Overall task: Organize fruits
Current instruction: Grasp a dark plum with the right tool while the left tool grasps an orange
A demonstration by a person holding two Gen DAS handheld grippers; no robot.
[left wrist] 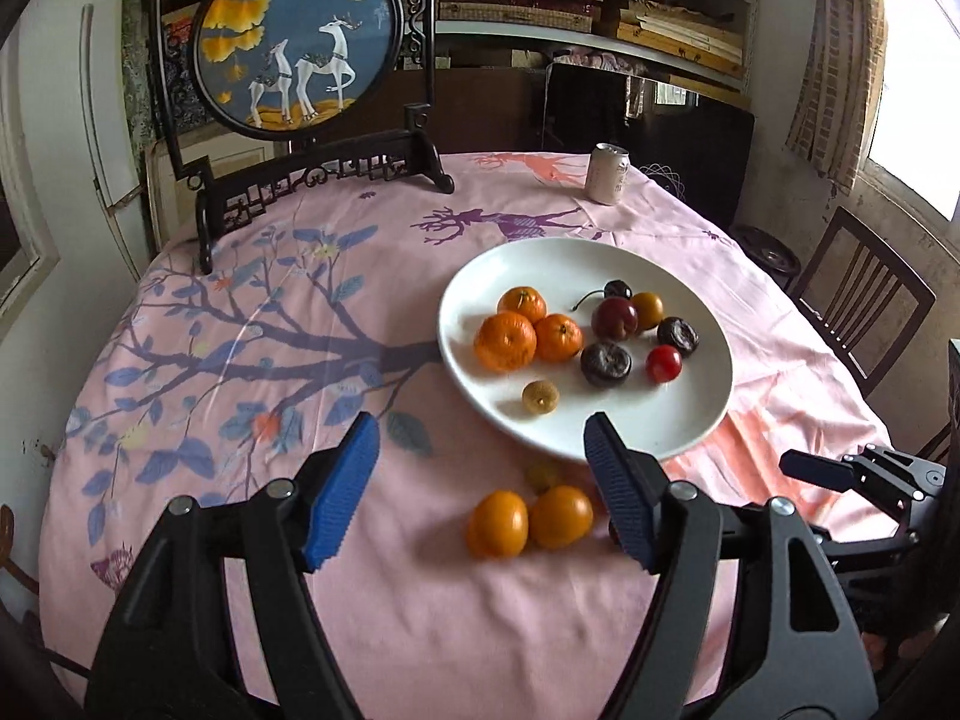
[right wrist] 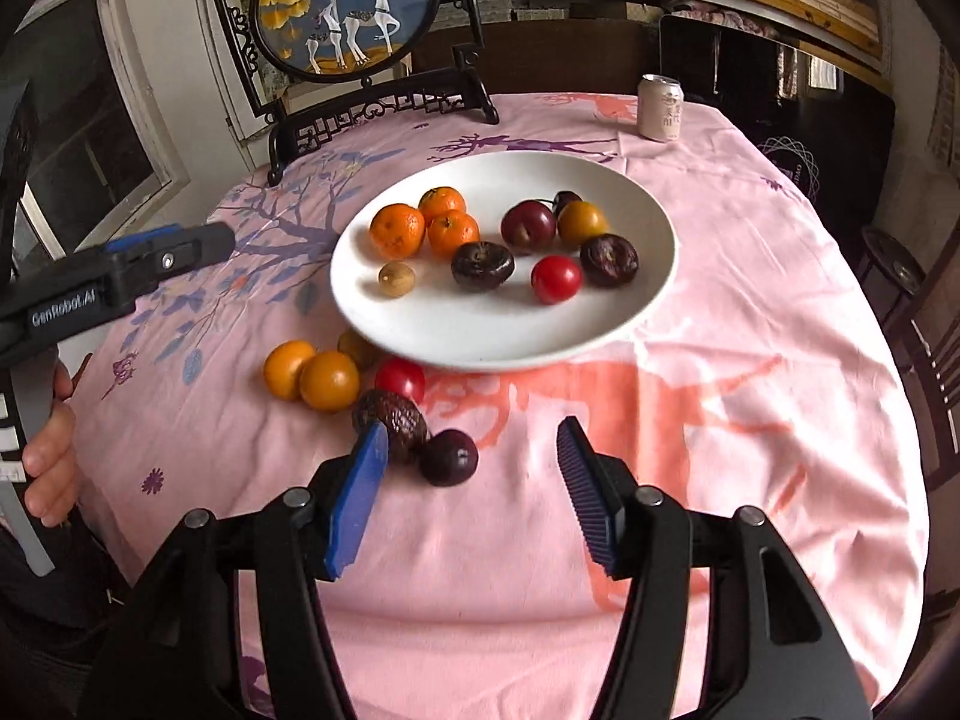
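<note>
The fingers of the left gripper point(left wrist: 480, 480) and the right gripper point(right wrist: 474, 492) are spread apart, with nothing held. Loose fruits point(right wrist: 329, 380) are left on the tabletop point(right wrist: 750, 420) beside the white plate point(right wrist: 480, 336).

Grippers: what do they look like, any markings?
Both match: black angular plastic linkage arms with silver pivot screws, ending in blue ribbed finger pads. The left gripper and right gripper look identical. The right wrist view shows white "GenRobot.AI" lettering on the left gripper's side, plus a grey handle in the hand. No cables or sleeves visible.
</note>
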